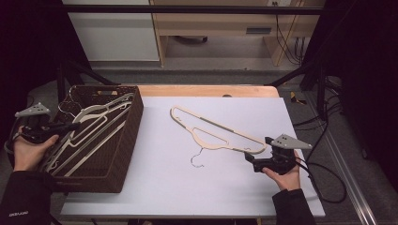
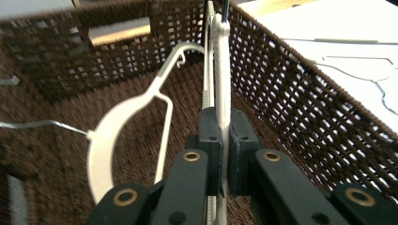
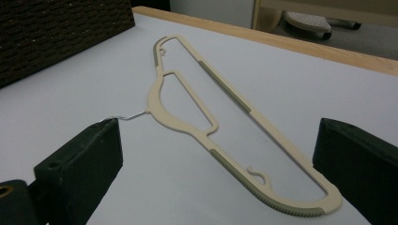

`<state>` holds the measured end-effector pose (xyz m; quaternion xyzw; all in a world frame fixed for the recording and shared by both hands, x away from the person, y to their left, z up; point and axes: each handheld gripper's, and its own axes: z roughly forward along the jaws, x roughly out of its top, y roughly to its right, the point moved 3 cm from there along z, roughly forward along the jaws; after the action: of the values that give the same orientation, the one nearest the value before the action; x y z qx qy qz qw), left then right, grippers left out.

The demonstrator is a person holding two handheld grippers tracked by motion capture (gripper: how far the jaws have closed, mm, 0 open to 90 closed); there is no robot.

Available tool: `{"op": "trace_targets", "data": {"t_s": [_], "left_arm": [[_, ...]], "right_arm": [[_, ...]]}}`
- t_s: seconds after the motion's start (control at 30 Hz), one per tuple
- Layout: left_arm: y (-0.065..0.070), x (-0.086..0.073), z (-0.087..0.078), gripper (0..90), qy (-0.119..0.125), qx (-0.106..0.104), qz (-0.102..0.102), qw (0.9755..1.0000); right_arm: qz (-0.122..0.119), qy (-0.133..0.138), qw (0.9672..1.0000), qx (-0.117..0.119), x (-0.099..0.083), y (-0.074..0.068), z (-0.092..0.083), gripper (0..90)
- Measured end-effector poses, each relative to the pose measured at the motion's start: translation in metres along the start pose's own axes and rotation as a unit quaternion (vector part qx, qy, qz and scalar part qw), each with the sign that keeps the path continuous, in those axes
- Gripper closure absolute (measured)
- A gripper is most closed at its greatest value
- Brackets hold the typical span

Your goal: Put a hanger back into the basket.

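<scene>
Gripping a cream hanger (image 2: 221,70) inside the wicker basket (image 1: 126,140), the left gripper (image 2: 224,157) is clenched; the right gripper (image 3: 216,164) stands released over another hanger (image 3: 225,122) on the table (image 1: 187,187).

The left gripper (image 2: 224,159) clamps a cream hanger (image 2: 221,70) inside the wicker basket (image 2: 300,103).

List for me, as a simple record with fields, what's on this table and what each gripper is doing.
surface: white table top
basket: brown woven basket at the left, holding several cream hangers
left gripper: inside the basket, shut on a cream hanger
right gripper: open, jaws wide apart, near the end of the hanger on the table
hanger on the table: cream with grey strips, lying flat, wire hook toward the person
</scene>
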<state>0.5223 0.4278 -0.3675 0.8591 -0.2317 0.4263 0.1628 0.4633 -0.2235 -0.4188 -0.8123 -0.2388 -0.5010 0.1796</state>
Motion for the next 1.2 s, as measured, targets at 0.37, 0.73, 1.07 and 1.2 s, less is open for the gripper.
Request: {"op": "trace_targets", "data": {"t_s": [0.37, 0.73, 1.07, 1.2], "left_arm": [[-0.005, -0.024, 0.019, 83.6, -0.052, 0.029, -0.048, 0.9971], [-0.002, -0.017, -0.006, 61.6, -0.023, 0.103, -0.047, 0.9934], [0.038, 0.004, -0.025, 39.8, 0.071, 0.082, -0.015, 0.9939], [0.063, 0.012, -0.02, 29.9, 0.098, 0.054, 0.001, 0.9937]], "right_arm": [[-0.002, -0.003, 1.0, 0.001, 0.0, 0.0, 0.001, 2.3], [-0.004, -0.006, 1.0, 0.002, -0.001, -0.001, 0.002, 2.3], [-0.004, -0.002, 1.0, 0.003, 0.0, 0.0, 0.001, 2.3], [-0.005, 0.0, 1.0, 0.004, 0.0, -0.001, 0.0, 2.3]]}}
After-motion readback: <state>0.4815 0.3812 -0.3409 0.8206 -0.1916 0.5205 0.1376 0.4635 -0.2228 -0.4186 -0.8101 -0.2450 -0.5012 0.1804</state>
